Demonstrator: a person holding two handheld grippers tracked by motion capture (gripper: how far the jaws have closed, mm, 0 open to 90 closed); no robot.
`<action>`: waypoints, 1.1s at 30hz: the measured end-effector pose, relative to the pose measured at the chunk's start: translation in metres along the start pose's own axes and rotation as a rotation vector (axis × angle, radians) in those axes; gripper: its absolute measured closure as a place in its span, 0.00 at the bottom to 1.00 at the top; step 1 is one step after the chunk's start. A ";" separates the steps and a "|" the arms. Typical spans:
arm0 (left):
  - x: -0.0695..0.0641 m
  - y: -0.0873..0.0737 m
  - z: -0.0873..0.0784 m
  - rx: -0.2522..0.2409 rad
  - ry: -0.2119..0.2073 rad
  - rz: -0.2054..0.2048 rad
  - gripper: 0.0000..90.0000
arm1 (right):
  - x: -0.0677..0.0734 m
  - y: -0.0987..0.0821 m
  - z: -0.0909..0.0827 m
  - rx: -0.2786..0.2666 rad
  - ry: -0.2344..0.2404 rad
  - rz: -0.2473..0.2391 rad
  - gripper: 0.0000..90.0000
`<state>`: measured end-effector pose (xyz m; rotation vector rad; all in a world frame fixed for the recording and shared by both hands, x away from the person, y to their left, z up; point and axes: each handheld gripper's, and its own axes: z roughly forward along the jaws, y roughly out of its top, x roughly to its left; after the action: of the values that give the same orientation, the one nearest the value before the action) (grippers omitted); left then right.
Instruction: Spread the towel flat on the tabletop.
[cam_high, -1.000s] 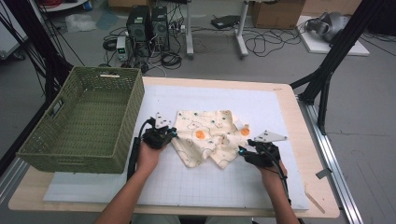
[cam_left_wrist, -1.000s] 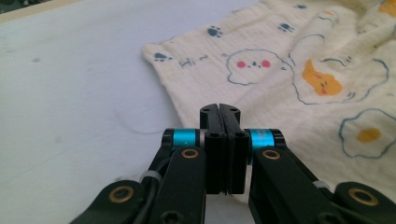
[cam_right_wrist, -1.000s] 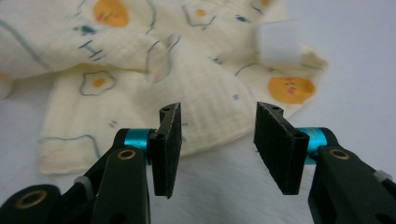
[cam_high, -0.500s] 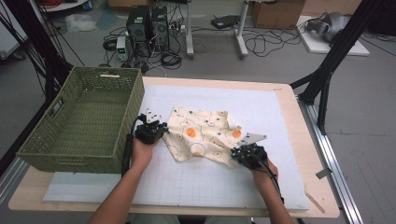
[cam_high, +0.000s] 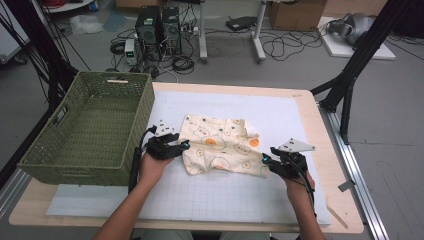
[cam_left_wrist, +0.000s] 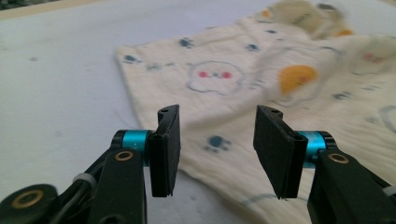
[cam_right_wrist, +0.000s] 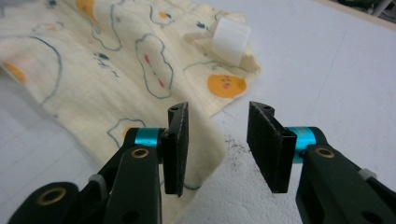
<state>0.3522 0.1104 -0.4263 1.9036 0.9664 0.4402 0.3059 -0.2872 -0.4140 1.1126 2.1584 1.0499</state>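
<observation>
Each gripper has a black body with two flat black jaws. The left gripper (cam_left_wrist: 217, 144) has a bright blue ring behind each jaw and round brass-coloured screws on its black arms, low in the frame. The right gripper (cam_right_wrist: 218, 147) looks the same. In the high view, a grey three-cornered plate sits on top of each one, and a black cable trails down along each bare forearm.

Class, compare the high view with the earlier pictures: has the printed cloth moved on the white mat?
Yes. The printed cloth is folded smaller than it was a second ago, and its near edge lies farther from the table's front edge.
</observation>
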 end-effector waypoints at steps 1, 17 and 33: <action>-0.004 -0.002 -0.002 0.006 -0.021 0.014 0.58 | 0.001 0.000 -0.002 -0.011 0.014 0.000 0.65; -0.042 -0.033 -0.001 0.127 -0.103 0.226 0.95 | 0.031 -0.018 0.023 0.120 0.237 -0.072 0.96; -0.030 -0.050 -0.057 0.113 -0.165 0.145 0.98 | 0.051 -0.030 -0.004 0.167 0.381 -0.096 0.98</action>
<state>0.2748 0.1331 -0.4373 2.0848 0.7624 0.3124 0.2617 -0.2570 -0.4398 0.9249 2.6120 1.1265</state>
